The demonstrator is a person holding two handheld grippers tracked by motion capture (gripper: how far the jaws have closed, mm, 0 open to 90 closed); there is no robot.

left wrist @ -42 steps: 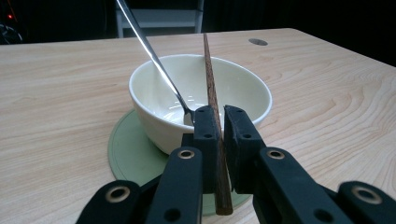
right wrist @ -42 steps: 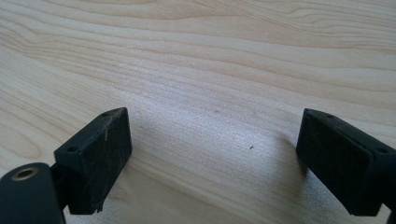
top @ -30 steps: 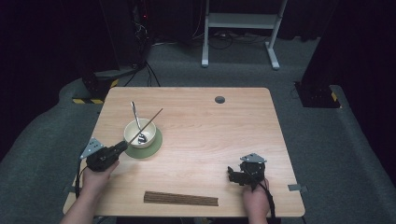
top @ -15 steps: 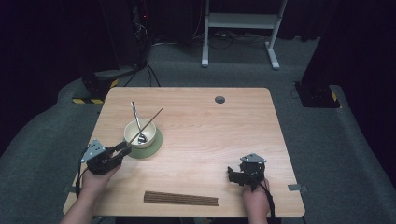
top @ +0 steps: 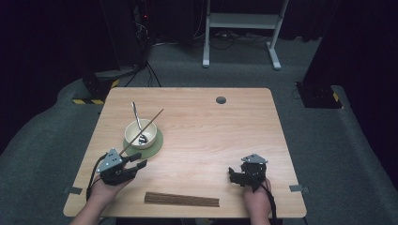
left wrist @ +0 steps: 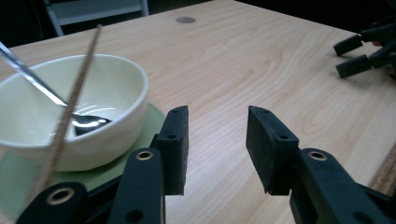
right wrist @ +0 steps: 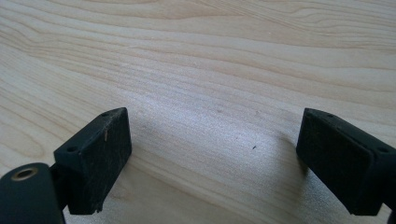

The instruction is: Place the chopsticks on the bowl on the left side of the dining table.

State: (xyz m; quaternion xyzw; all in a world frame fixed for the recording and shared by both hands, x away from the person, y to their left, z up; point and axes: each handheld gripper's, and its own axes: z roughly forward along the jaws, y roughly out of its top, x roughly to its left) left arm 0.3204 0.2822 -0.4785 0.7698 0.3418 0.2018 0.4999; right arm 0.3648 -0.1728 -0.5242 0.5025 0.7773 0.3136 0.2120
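Looking down in the high view, you hold the left tool [top: 137, 162] at the lower left of the bench [top: 234, 136], its jaws parted with nothing between them, just below the green mat [top: 157, 145]. On that mat stands the cream bowl [top: 140, 133], carrying a spoon [top: 137, 119] and one brown stick [top: 143, 131] that leans across its rim. A bundle of sticks [top: 181, 199] lies along the bottom edge; your right tool [top: 233, 174] rests at the lower right, well apart from it.

In the left gripper view, the left tool's jaws have just been opening and stand moderately apart over bare wood, with the bowl at the left of the frame.

In the right gripper view, the right tool's jaws stand wide over bare bench.
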